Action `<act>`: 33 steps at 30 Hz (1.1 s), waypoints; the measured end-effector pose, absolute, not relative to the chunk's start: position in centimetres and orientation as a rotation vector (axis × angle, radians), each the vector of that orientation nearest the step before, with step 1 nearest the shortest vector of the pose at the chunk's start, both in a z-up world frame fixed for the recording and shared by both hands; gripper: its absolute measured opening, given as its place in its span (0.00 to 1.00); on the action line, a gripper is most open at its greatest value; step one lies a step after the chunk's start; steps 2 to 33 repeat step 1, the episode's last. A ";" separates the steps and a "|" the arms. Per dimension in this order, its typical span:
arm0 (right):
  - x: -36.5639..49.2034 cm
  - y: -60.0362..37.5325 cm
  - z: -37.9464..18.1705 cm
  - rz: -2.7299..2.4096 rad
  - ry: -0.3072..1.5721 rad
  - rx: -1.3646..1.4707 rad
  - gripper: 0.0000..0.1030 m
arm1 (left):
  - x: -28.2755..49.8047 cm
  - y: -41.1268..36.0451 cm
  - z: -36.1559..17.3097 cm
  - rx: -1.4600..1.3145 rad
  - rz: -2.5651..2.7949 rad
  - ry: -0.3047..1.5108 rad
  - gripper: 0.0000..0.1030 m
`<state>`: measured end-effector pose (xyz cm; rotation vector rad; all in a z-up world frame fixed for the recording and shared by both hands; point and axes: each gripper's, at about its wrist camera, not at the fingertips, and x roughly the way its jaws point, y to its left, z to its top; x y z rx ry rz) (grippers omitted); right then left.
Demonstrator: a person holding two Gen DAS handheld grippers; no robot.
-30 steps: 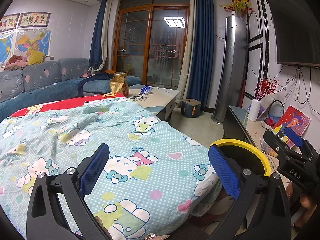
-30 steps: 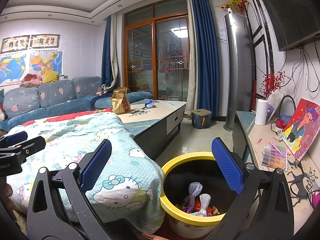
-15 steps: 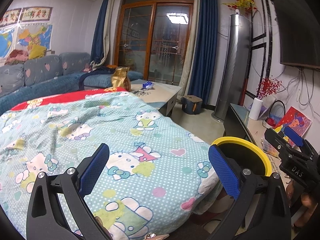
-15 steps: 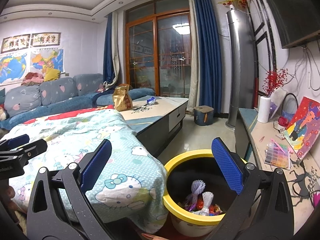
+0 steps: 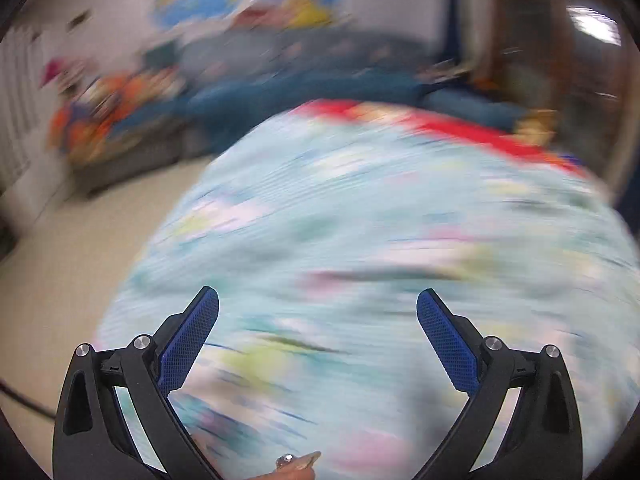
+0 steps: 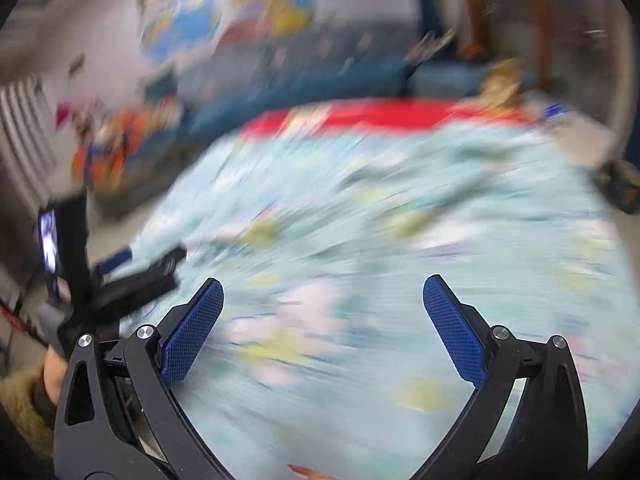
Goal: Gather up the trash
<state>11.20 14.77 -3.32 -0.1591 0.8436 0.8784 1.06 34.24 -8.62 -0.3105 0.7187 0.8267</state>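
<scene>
Both your views are smeared by motion blur, so only coarse shapes read. Your left gripper stands wide open over the pale blue patterned bedspread, nothing between its blue pads. Your right gripper is spread just as wide and holds nothing, above the same bedspread. In the right wrist view, your left gripper shows at the left edge. A dark blue sofa lies far behind. No trash can be made out; possibly blur hides it.
</scene>
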 end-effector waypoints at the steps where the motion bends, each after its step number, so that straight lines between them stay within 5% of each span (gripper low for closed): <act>1: 11.2 14.8 -3.3 0.878 0.844 -0.159 0.90 | 0.7 37.2 -9.9 -0.346 0.877 0.762 0.94; 33: 11.2 14.8 -3.3 0.878 0.844 -0.159 0.90 | 0.7 37.2 -9.9 -0.346 0.877 0.762 0.94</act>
